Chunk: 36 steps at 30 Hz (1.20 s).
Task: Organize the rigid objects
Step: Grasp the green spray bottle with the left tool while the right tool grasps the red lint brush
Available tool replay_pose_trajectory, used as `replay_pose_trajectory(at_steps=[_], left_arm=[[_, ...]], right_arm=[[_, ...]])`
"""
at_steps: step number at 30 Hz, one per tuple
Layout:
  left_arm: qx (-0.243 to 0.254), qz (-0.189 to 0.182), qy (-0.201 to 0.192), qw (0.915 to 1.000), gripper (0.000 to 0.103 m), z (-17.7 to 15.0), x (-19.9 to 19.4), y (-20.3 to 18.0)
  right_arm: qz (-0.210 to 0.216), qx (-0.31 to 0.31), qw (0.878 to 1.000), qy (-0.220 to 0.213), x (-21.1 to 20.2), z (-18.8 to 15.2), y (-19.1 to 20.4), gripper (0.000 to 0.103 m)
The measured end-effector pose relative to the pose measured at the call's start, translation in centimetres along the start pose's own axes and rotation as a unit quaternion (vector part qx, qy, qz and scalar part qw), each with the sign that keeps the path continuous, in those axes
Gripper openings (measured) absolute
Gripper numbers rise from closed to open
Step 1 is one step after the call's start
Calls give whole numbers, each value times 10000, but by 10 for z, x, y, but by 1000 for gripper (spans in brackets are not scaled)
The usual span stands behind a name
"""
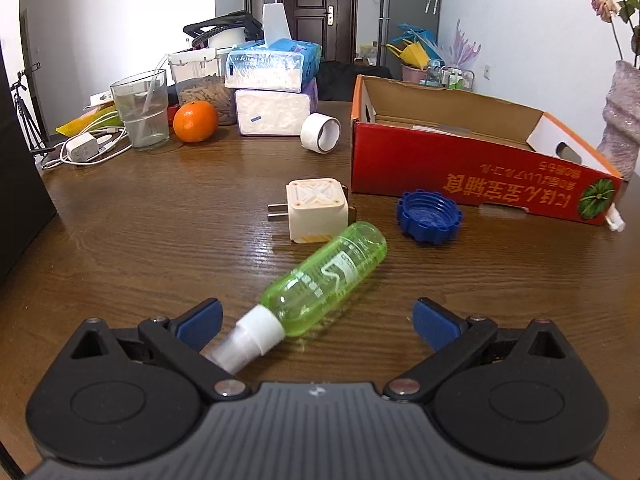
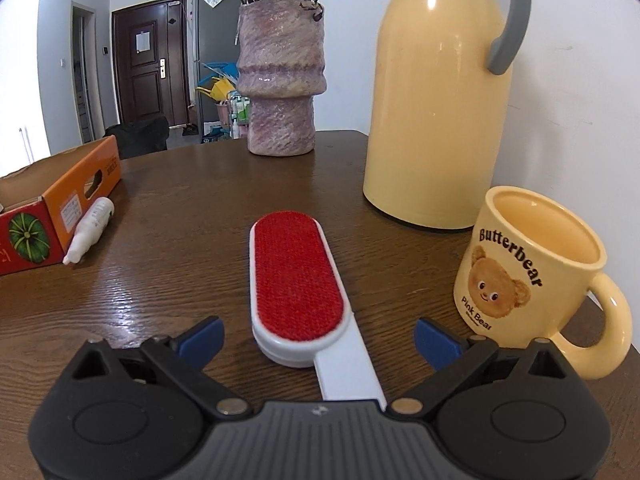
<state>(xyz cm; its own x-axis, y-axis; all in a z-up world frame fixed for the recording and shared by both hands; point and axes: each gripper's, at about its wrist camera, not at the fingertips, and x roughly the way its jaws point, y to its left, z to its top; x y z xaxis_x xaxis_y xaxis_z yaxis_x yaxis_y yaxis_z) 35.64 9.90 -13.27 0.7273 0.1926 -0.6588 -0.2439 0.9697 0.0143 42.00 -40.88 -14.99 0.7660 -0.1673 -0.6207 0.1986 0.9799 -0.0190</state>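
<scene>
1. Between my left fingers, which stand wide open, lies the green spray bottle on its side on the bench, white nozzle toward me, nothing gripped.
2. Between my right fingers, also wide open and empty, lies the red lint brush, its white handle pointing under the gripper.
3. Beyond the bottle are a cream plug adapter and a blue cap, then the red cardboard box; a small white bottle lies against its end.
4. I judge this is the approach step, before any grasp.
5. Next I must close on the bottle's body, which lies diagonally and may roll, then carry it to the box.
</scene>
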Motion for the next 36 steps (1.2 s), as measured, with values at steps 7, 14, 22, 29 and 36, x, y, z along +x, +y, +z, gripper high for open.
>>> replay_pose_trajectory(at_steps=[7,14,22,29,36], left_arm=[[-27,49,-71,10000,103,11,17,-1],[-23,14,-25,10000,102,13,26,-1],[52,-63,58,10000,71,15,34,-2],[78,-145,-69,9998,32,13,28,-2],[13,-56,-116,9999,32,12,22,-3]], right_arm=[[-99,49,9999,66,11,3,3,101],[-105,123,9998,110,17,6,4,101],[-138,105,9998,87,20,6,7,101],[-116,121,9998,60,20,6,8,101],[-78,206,9997,117,29,11,12,87]])
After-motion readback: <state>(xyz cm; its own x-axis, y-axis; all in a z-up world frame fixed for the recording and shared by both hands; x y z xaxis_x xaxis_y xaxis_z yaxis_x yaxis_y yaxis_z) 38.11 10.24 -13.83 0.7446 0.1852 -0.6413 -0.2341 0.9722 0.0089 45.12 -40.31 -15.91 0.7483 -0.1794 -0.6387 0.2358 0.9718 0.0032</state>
